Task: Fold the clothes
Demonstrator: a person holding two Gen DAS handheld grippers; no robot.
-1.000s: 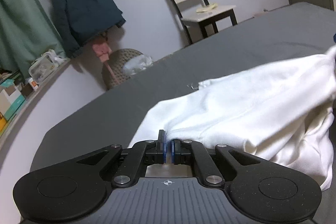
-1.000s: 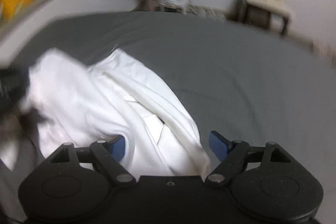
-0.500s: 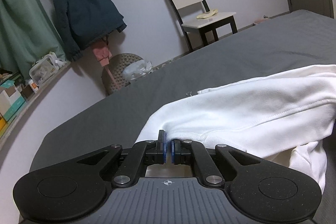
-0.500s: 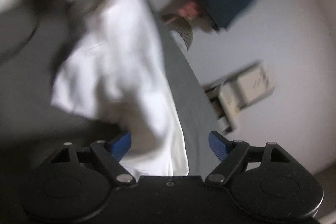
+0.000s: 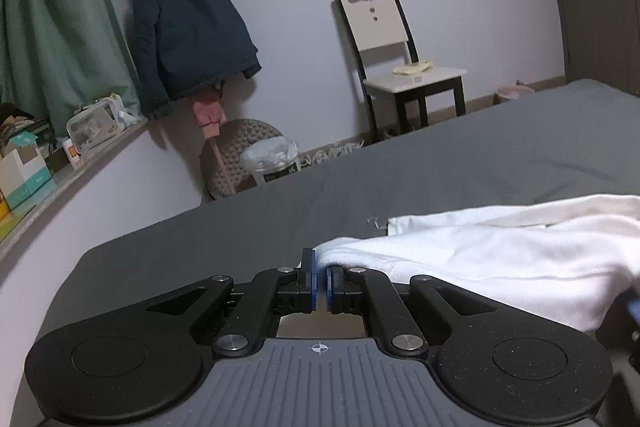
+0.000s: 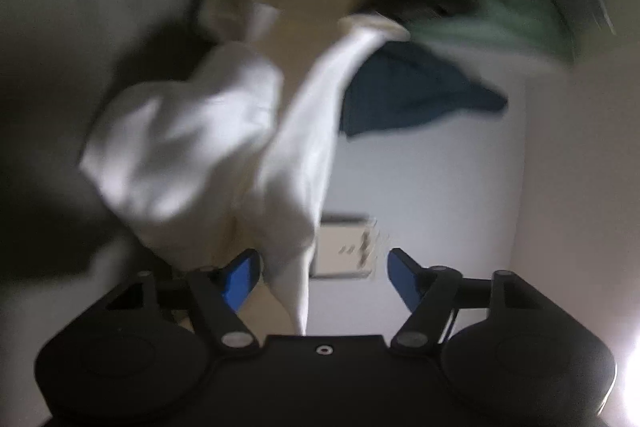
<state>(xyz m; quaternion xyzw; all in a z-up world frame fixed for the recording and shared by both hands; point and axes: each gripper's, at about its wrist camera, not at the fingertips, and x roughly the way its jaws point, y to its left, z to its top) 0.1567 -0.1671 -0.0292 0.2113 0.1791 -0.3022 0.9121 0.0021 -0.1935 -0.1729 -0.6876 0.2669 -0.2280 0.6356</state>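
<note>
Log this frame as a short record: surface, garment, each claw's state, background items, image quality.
surface: grey bed
garment: white top, partly lying on the bed
left claw: shut on the top's edge
right claw: open, white cloth hanging between its fingers
background: dark jacket on the wall, chair, bin, green curtain
quality: left view sharp; right view heavily blurred

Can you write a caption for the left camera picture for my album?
Left tool pinches a white sweatshirt on the grey bed.
</note>
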